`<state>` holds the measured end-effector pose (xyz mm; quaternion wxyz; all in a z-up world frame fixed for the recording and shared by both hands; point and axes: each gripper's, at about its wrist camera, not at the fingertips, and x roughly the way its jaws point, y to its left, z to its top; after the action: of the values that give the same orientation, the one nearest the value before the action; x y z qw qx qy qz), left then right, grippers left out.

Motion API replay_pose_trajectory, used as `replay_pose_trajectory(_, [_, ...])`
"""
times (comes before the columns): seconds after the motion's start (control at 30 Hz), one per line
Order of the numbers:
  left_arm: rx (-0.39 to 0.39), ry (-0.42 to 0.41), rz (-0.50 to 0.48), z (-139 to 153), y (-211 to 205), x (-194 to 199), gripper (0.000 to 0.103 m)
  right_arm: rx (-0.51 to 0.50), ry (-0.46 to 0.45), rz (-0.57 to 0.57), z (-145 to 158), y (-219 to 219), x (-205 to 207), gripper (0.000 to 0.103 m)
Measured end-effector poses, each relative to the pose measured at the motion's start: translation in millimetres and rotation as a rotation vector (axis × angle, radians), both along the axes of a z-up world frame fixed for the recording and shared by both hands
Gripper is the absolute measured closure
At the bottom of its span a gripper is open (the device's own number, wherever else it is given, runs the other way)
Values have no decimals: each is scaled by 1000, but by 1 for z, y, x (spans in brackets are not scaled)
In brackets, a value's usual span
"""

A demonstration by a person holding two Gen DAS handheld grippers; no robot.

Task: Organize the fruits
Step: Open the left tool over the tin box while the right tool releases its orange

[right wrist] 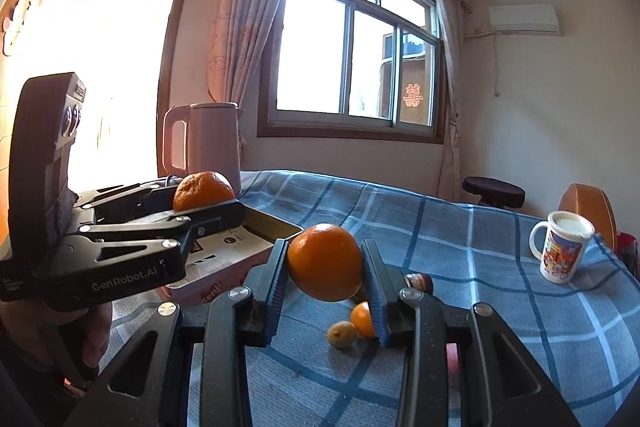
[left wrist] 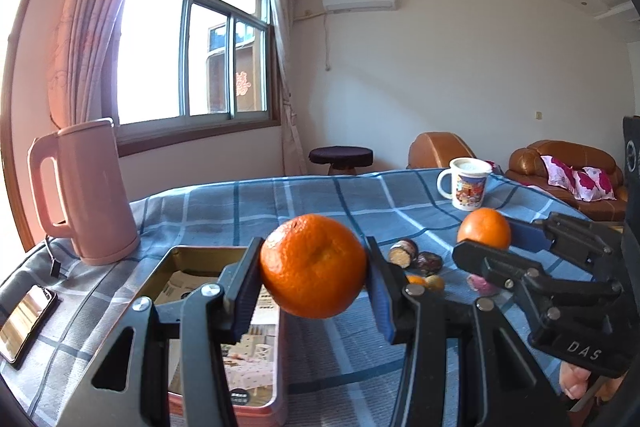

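Two oranges are held aloft — left gripper fingers clamp one orange, right gripper fingers another orange — above the desk, tin left.

I see a pink electric kettle at the left of the frame on the blue checked tablecloth, with a smartphone lying lower left. A printed white mug stands right of centre; brown leather sofas sit behind.
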<state>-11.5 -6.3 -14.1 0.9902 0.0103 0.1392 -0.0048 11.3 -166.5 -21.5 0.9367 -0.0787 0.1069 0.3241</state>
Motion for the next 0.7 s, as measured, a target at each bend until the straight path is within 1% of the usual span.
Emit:
replay_pose_trajectory(0.17, [-17,17,30,0,14,3,54,-17,-5,27,9,12,5,65])
replay_pose_trajectory(0.47, [-24,42,88,2,42,7,54,-60,-1,80,21,44,18,65])
replay_pose_trajectory(0.7, [-62,103,122,-2,70,19,54,-110,8,117,21,69,27,65])
